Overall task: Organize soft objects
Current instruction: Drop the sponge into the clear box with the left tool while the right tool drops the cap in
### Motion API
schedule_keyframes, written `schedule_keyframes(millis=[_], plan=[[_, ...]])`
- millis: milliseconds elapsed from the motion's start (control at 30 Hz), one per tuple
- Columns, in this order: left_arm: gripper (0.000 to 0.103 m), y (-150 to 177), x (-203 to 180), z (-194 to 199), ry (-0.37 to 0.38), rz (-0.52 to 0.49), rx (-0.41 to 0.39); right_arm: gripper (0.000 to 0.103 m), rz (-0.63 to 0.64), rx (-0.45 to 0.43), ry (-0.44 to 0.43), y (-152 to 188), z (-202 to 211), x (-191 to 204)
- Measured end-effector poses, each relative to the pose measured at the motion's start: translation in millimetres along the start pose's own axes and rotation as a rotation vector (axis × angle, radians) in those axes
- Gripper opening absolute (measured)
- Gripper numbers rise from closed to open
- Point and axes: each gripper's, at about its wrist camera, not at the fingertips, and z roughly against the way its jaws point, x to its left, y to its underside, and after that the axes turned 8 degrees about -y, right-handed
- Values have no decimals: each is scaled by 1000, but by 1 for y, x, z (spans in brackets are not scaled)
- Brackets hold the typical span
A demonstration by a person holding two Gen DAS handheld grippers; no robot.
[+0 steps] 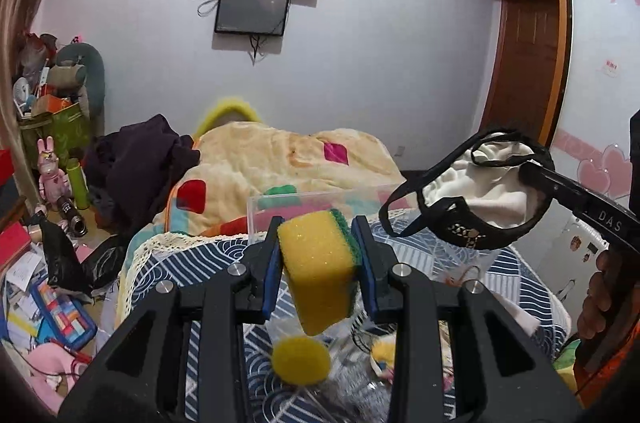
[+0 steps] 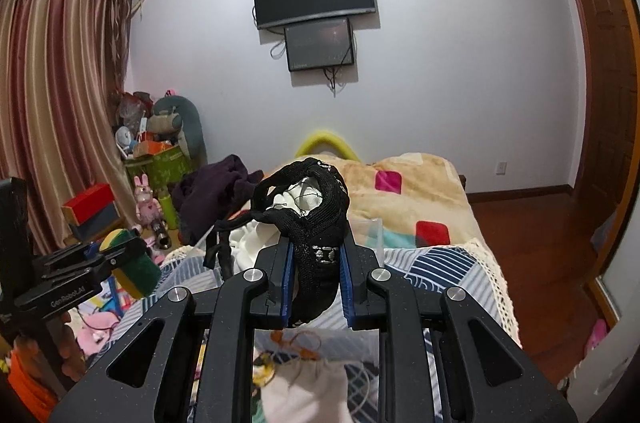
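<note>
My left gripper (image 1: 319, 259) is shut on a yellow sponge with a green scouring side (image 1: 318, 269) and holds it in the air above the bed. It also shows at the left of the right wrist view (image 2: 132, 259). My right gripper (image 2: 318, 283) is shut on a black fabric face mask with a white lining (image 2: 316, 223), its ear loops hanging loose. In the left wrist view the mask (image 1: 476, 199) hangs from the right gripper's fingers (image 1: 560, 183) at the right. A clear plastic box (image 1: 316, 207) stands on the bed just beyond the sponge.
A blue-and-white patterned cover (image 1: 224, 259) with a yellow pom-pom (image 1: 301, 360) and other small soft items lies below. A cream blanket with coloured patches (image 2: 408, 191) and dark clothing (image 2: 216, 195) lie farther back. Cluttered floor and boxes (image 1: 48, 287) are at left.
</note>
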Motion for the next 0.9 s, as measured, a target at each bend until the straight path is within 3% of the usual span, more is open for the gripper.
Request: schedule_keyframes(millis=[400, 700, 833, 900], plan=[[33, 11, -18, -75, -84, -136, 161, 17, 39, 240, -9, 21, -63, -5], [34, 23, -31, -85, -93, -190, 206, 21, 93, 381, -11, 30, -79, -7], [41, 22, -27, -83, -71, -167, 220, 27, 86, 388, -24, 29, -71, -9], [52, 21, -26, -78, -62, -153, 215, 30, 83, 387, -31, 27, -68, -8]])
